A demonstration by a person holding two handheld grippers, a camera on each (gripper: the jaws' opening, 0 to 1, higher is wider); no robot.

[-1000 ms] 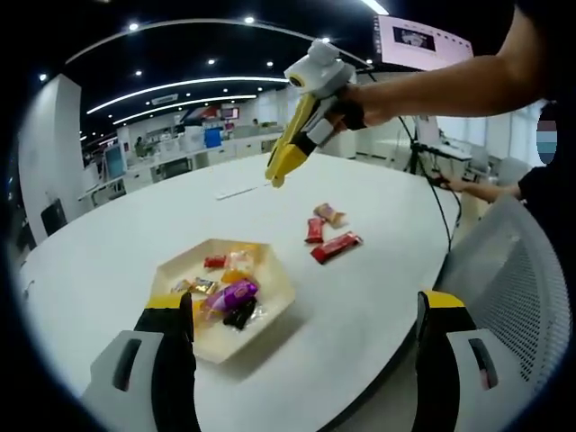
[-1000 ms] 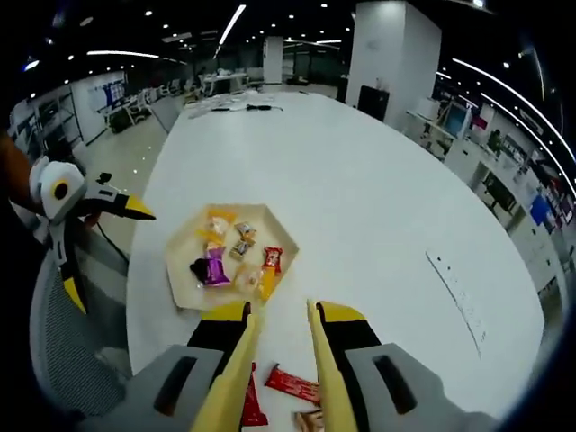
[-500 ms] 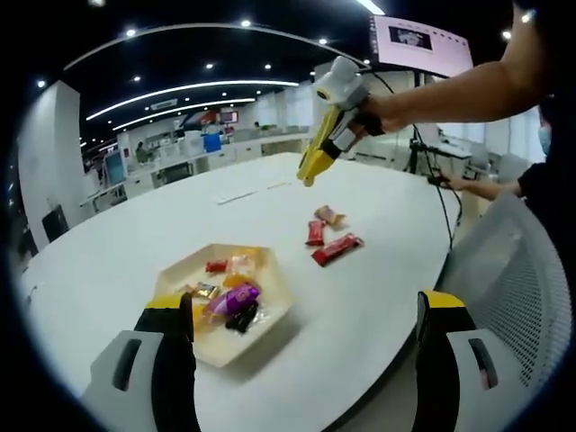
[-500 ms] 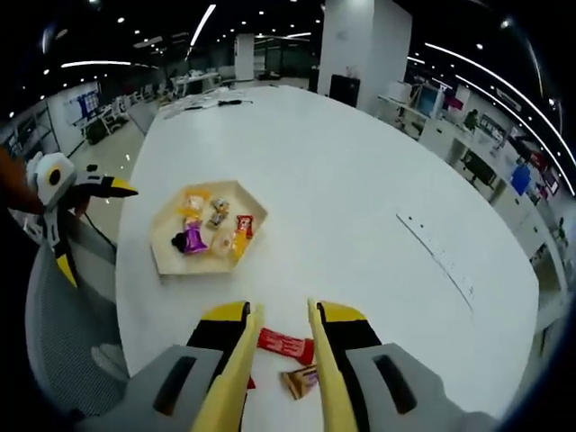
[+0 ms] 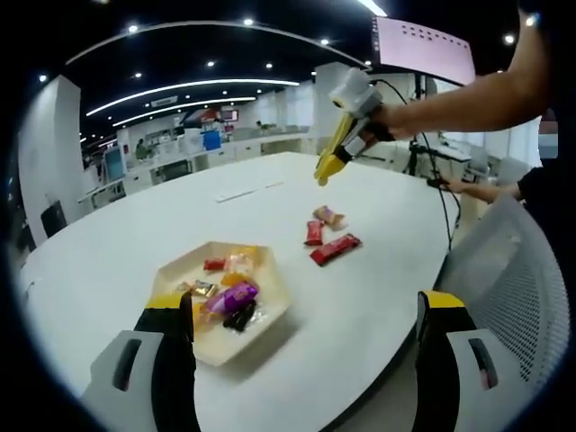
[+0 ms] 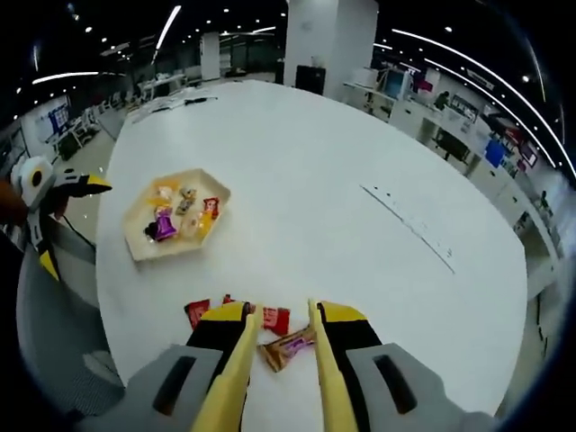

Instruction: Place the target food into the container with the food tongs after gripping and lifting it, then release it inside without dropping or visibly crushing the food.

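Red wrappers, cream tray, white table, yellow-tipped claws.

Glossy foil wrappers, smooth matt table

Right gripper fingers narrowly parted above brown wrapped candy on white bench; red wrappers beside; hexagonal tray well apart.
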